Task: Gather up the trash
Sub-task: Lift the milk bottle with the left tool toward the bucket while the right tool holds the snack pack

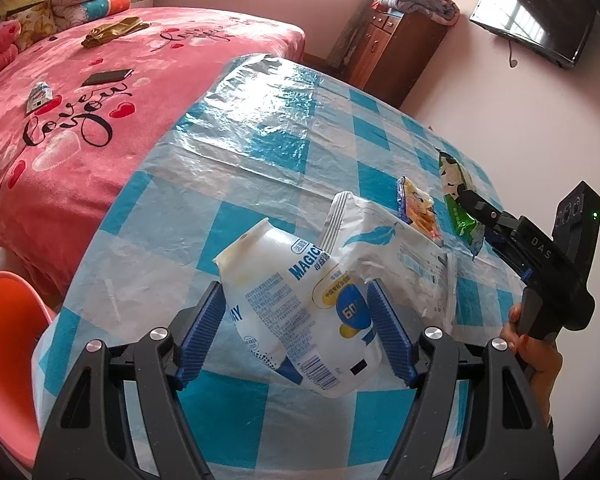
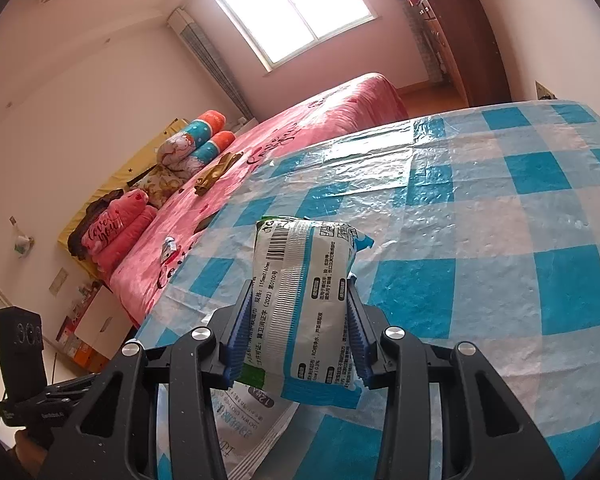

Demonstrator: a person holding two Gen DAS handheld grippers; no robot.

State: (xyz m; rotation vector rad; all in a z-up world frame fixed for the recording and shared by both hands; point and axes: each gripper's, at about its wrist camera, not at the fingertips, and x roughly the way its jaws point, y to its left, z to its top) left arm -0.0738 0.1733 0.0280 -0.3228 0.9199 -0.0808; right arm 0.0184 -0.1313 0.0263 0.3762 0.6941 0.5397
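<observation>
My left gripper (image 1: pixel 296 304) is shut on a white and blue "MAGIC" pouch (image 1: pixel 300 312) and holds it above the checked table (image 1: pixel 260 152). Behind it lies a large white wrapper (image 1: pixel 396 248) and a small yellow snack packet (image 1: pixel 418 210). My right gripper (image 2: pixel 296 312) is shut on a green and white wipes packet (image 2: pixel 304 300), which shows green in the left wrist view (image 1: pixel 458 196), held over the table's right side. The white wrapper (image 2: pixel 248 416) lies under it.
A pink bed (image 1: pixel 80 112) stands left of the table with a phone (image 1: pixel 107 77), a small packet (image 1: pixel 39 96) and a gold cloth (image 1: pixel 114 30) on it. An orange chair (image 1: pixel 8 340) is at the near left. A wooden cabinet (image 1: pixel 396 52) and a wall TV (image 1: pixel 536 16) are behind.
</observation>
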